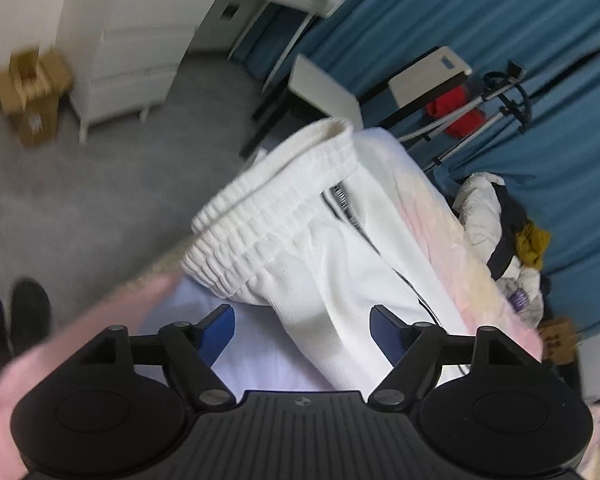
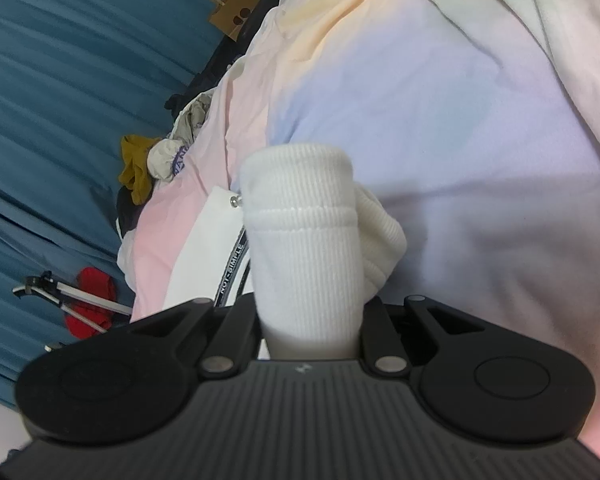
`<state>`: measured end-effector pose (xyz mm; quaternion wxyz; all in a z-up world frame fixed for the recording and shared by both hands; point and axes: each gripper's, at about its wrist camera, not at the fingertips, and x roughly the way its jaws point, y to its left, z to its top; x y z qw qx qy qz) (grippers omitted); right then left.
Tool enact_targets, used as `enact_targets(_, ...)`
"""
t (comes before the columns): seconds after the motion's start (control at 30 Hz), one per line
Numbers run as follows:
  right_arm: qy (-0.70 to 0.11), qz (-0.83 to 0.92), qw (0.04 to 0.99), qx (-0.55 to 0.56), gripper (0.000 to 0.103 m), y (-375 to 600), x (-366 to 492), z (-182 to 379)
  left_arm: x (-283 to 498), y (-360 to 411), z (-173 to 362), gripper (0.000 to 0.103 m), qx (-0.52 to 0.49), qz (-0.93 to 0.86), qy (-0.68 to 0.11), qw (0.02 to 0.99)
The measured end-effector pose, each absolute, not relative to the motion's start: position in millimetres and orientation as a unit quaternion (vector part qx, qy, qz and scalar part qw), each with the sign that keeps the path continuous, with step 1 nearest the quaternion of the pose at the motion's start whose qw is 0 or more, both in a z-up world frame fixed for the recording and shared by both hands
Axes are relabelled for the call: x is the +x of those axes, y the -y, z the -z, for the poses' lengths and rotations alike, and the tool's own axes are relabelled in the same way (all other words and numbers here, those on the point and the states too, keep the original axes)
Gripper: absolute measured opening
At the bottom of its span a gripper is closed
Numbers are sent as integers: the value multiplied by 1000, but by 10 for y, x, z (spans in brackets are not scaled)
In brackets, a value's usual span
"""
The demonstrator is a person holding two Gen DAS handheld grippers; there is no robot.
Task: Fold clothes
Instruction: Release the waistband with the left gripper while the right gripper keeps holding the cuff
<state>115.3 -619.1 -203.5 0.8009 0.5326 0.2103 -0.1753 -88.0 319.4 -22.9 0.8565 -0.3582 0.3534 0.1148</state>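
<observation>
White sweatpants (image 1: 320,232) with an elastic waistband and a black-lettered drawstring lie on a pastel bedsheet (image 1: 260,360). In the left wrist view my left gripper (image 1: 302,334) is open, its blue pads apart on either side of a pant leg, just above the sheet. In the right wrist view my right gripper (image 2: 308,320) is shut on a ribbed white cuff (image 2: 300,216) of the pants, which stands up between the fingers. The drawstring (image 2: 232,264) lies to the left of the cuff on the bedsheet (image 2: 460,160).
A pile of other clothes (image 1: 500,232) sits at the bed's far side against a blue curtain (image 1: 540,20); the pile also shows in the right wrist view (image 2: 160,160). White drawers (image 1: 132,60), a cardboard box (image 1: 28,92) and grey carpet are left. A paper bag (image 2: 236,8) is behind the bed.
</observation>
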Motion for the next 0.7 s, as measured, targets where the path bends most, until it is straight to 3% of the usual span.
enact_targets(0.2,-191,173,809,528,14,6172,1174,1932,-599,-2543,-328,81,-249,-90,-342,902)
enact_targets(0.4,-161,173,821,520,13,6169,1147,1783,-161,-1528,-512,83,-177,-14,-324,929)
enact_targets(0.7,-152,186,829,505,13,6294,1074,1819,521,-157,164,83,-72,30,-311,947)
